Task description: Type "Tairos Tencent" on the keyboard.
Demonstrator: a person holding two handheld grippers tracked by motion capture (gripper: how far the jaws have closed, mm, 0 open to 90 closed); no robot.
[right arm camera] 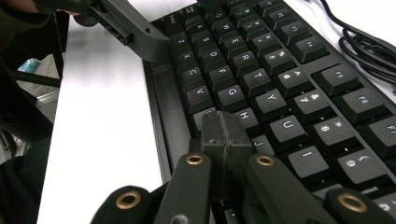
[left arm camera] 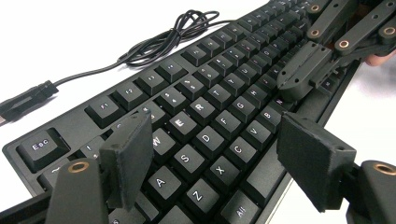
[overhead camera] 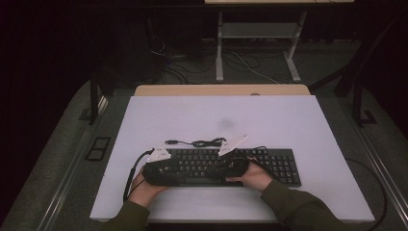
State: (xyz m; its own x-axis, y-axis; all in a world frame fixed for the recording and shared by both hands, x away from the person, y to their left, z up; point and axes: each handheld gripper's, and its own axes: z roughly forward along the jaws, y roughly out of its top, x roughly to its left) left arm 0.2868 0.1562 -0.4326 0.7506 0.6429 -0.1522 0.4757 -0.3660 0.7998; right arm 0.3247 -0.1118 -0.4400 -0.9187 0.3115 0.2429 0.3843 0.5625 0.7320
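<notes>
Ambient: dim, dark surroundings in high view | Table (overhead camera: 298, 125): brightest area, overexposed to glare white in both gripper views | Keyboard (left arm camera: 219, 100): sharp mid-frame, far end soft | Near jaws: slightly out of focus | Shadows: soft, faint

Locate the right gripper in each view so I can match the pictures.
High view: the right gripper sits right of centre, over the keyboard's middle, in the person's right hand.
Left gripper view: upper right, jaws shut, over the keys.
Right gripper view: bottom centre, shut jaws near the H key.
Shared landmark: the coiled black cable behind the keyboard.
</notes>
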